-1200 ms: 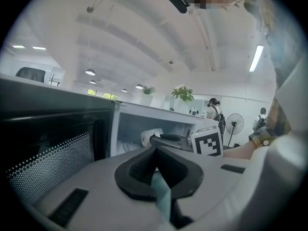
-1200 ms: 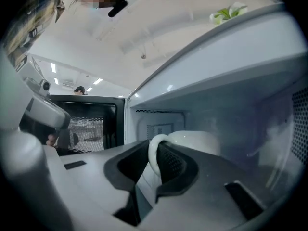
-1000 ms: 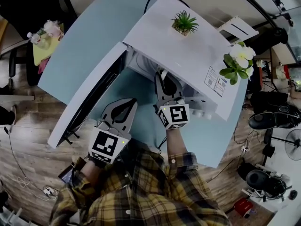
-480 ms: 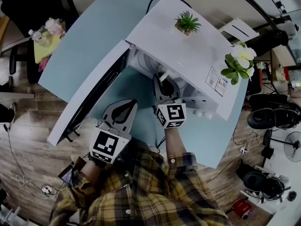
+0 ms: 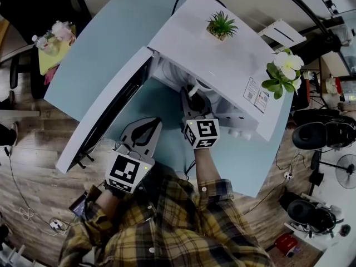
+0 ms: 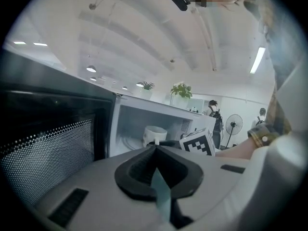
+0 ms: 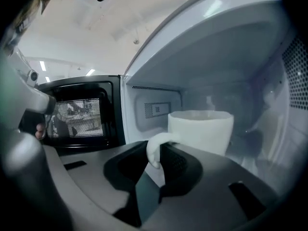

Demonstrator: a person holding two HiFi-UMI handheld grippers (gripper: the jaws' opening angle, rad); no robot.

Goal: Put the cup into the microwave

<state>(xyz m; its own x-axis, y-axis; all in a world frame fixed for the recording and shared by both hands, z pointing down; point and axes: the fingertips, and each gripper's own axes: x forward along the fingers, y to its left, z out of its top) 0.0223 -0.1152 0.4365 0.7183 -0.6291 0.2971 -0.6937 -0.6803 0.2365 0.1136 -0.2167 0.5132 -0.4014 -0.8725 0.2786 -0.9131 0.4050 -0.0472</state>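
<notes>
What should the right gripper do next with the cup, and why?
Probably ease the cup down the last bit onto the floor of the microwave, then open the jaws. The right gripper is shut on the handle, and the cup is already inside the cavity, past the open door. Its base is hidden behind the jaws, so I cannot tell whether it rests yet.

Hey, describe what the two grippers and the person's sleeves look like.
The left gripper and the right gripper are both pale grey wedges with a black ridged lining around a teardrop-shaped gap. Each carries a cube with black-and-white square markers at its rear. The sleeves are yellow-and-dark plaid shirt fabric.
</notes>
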